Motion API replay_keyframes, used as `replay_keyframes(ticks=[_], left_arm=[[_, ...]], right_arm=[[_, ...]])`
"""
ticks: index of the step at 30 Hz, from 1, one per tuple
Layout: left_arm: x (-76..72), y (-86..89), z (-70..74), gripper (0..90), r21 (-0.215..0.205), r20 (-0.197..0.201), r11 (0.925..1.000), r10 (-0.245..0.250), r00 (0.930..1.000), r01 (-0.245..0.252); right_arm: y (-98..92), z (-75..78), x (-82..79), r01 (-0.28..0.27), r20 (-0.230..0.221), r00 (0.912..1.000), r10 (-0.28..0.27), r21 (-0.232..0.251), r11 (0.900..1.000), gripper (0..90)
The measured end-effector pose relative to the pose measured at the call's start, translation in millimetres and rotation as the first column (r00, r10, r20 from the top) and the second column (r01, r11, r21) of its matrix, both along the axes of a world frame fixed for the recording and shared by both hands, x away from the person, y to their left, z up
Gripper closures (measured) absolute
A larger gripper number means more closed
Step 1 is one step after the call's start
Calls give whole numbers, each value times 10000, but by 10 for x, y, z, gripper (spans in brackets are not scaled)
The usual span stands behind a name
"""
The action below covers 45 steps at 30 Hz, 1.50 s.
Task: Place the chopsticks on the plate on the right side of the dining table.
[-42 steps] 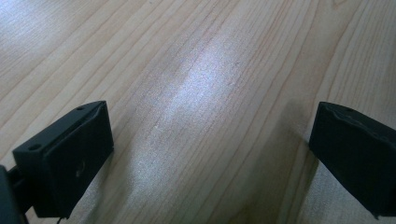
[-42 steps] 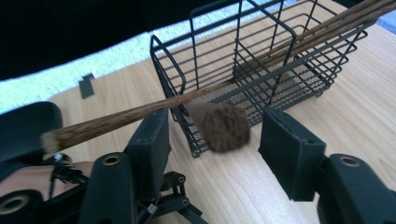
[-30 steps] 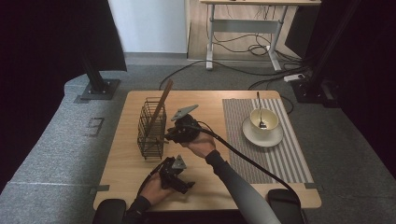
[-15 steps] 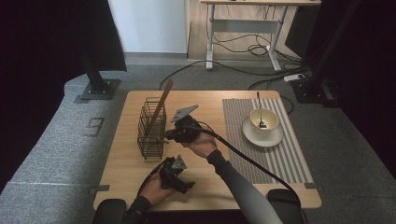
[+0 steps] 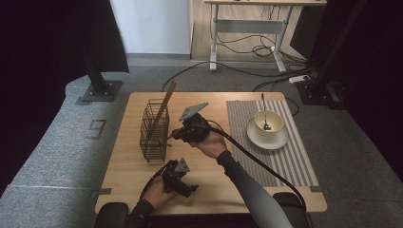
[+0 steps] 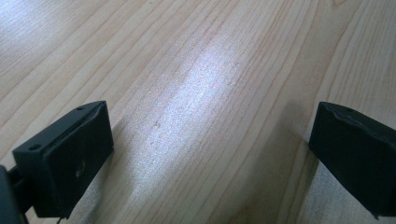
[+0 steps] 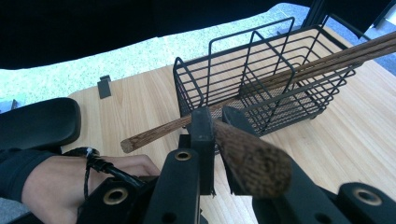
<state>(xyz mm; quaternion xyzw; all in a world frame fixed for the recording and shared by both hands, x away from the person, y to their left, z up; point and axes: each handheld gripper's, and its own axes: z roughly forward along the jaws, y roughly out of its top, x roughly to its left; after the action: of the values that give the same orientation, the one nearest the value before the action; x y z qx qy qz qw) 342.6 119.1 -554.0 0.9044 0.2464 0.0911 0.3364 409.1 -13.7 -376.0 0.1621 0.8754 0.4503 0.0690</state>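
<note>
Right gripper (image 5: pixel 172 135) lifted slightly, fingers clenched on chopsticks (image 7: pixel 299 70), left gripper (image 5: pixel 183 186) fingers released, no writing.

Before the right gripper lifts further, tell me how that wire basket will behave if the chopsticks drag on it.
The wire basket looks light: thin open wires. It is tall and narrow, so the leaning chopsticks could probably tip it. On the smooth table it may slide instead.
</note>
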Motion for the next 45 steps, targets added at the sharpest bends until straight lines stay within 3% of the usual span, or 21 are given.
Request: replay_keyframes(ticks=[28,36,45], left_arm=[[10,-11,-3,0,-37,35,10000,-49,10000,49],[9,-16,-3,0,-48,15,10000,42,10000,-42],[9,-19,-4,0,-81,11,10000,54,10000,-54]], right_arm=[[-433,484,-169,191,452,9988,-210,423,9989,825],[-675,595,-214,582,666,9958,-623,615,9964,825],[-1015,587,-263,1255,682,9891,-1306,742,9893,826]])
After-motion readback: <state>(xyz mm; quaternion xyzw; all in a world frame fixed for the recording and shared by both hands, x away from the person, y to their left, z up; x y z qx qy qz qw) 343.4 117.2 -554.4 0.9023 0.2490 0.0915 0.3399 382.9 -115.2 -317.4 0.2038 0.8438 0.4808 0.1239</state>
